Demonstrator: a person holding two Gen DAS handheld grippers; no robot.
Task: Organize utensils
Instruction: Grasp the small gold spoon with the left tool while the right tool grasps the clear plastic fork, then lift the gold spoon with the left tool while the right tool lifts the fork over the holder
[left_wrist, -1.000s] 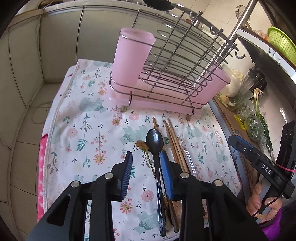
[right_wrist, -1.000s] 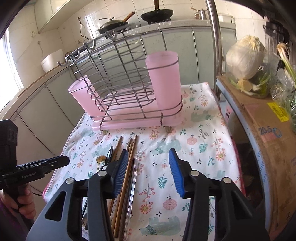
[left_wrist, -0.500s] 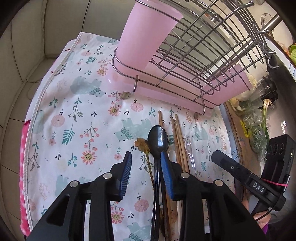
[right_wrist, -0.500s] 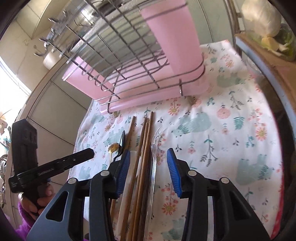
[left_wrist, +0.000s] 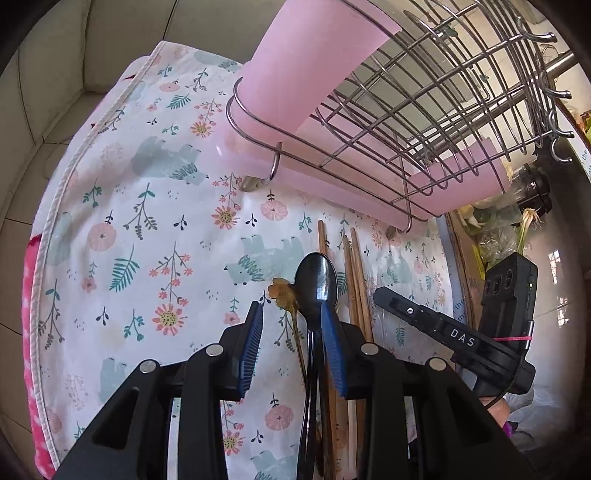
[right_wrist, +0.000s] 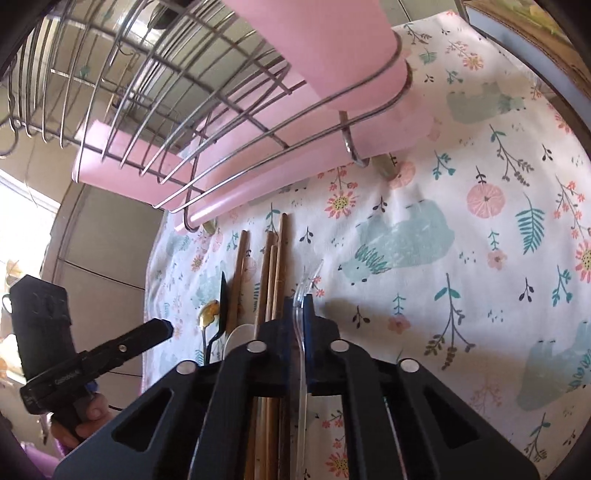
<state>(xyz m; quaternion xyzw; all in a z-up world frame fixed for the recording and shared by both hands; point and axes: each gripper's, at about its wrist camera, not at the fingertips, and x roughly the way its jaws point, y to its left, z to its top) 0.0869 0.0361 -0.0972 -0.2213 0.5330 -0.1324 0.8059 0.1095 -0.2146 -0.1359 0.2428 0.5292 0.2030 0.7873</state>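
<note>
**Right gripper clamps the clear fork; left gripper straddles the black spoon**

On the table, a floral cloth (left_wrist: 140, 229) carries a row of utensils laid side by side just in front of a wire rack (left_wrist: 424, 110) with pink cups (left_wrist: 306, 62) and a pink drip tray.

The right gripper (right_wrist: 298, 314) has its jaws drawn narrow on the clear plastic fork (right_wrist: 306, 280), pinching the handle between the blue pads (right_wrist: 309, 306); the tines stick out ahead, low over the cloth. The wooden chopsticks (right_wrist: 271, 273) lie just to its left, pointing toward the rack.

The left gripper (left_wrist: 291, 332) hovers low with its jaws partly apart around the handle of the black spoon (left_wrist: 316, 277). The spoon's bowl lies ahead of the fingertips, and its handle runs close along the right blue pad (left_wrist: 332, 347); whether the pad touches it I cannot tell. A small amber spoon (left_wrist: 282, 291) lies just left of the black one, its handle also between the jaws. The chopsticks sit just right of the black spoon.
</note>
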